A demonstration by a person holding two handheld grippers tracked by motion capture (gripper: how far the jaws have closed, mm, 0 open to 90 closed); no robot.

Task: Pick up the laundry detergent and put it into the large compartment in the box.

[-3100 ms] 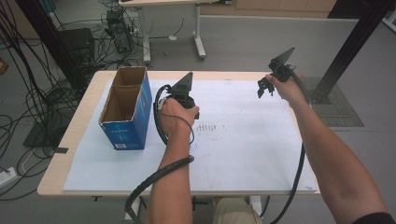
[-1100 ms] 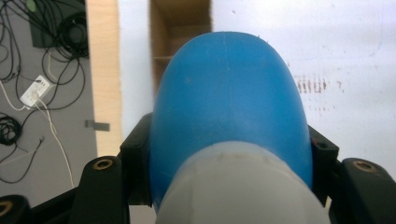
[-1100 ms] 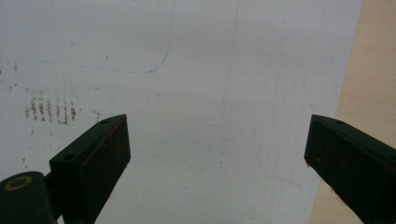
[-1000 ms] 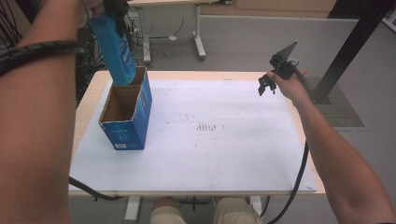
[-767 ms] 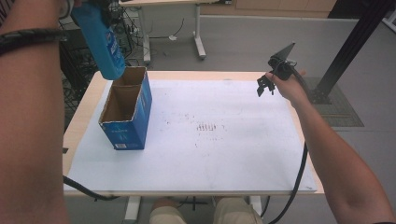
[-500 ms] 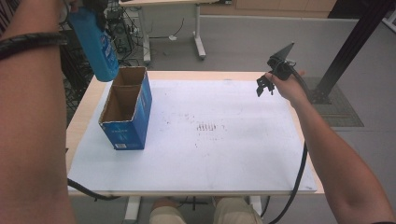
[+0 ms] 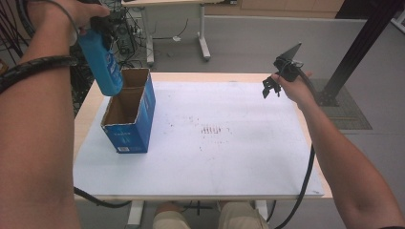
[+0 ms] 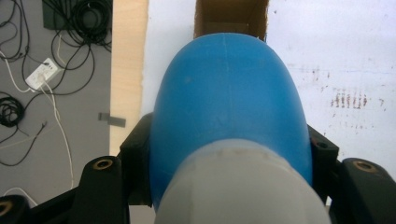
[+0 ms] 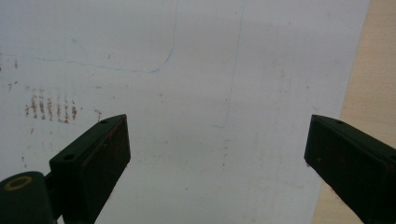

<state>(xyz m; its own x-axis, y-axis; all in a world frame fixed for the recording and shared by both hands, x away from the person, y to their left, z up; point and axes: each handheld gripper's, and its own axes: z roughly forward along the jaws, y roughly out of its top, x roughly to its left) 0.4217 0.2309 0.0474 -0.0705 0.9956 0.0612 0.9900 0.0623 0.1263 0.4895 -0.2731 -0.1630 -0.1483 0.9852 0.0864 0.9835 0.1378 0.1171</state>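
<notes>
**Blue bottle poised over the open carton**

Landmark: the open-topped blue cardboard carton (image 7: 128, 116), brown inside, standing on the white paper sheet (image 7: 229, 157) that covers the wooden table (image 7: 85, 125). All places below are given from it.

- Left gripper (image 7: 102, 26): held high, above the carton's far end. Its black jaws are clamped on a blue plastic bottle (image 7: 101, 62) with a pale cap. In the left gripper view the jaws press both flanks of the bottle (image 8: 227, 107) just below the cap, and the carton's brown mouth (image 8: 231, 17) shows straight beyond the bottle's base.
- Bottle: hangs base-down, slightly tilted, its lower end just above the carton's far rim. From the high view it is hard to tell whether the base has crossed the rim line; it reads as not yet inside.
- Right gripper (image 7: 271, 88): well apart from the carton, near the sheet's far right edge, held in the air. Right gripper view shows the jaws standing wide apart with nothing between them, bare paper and a strip of wood underneath.
- Faint brownish smudge marks (image 7: 210, 130) lie on the sheet to the right of the carton; of no concern to the work.

Step in hand, as judged: bringing the bottle to the carton for packing.

Next move calls for: squaring the bottle over the opening so the base clears the cardboard walls, then a straight descent until it bears on the floor, and release only then. Risk: the base catching the rim and tipping the light carton, which nothing steadies.
</notes>
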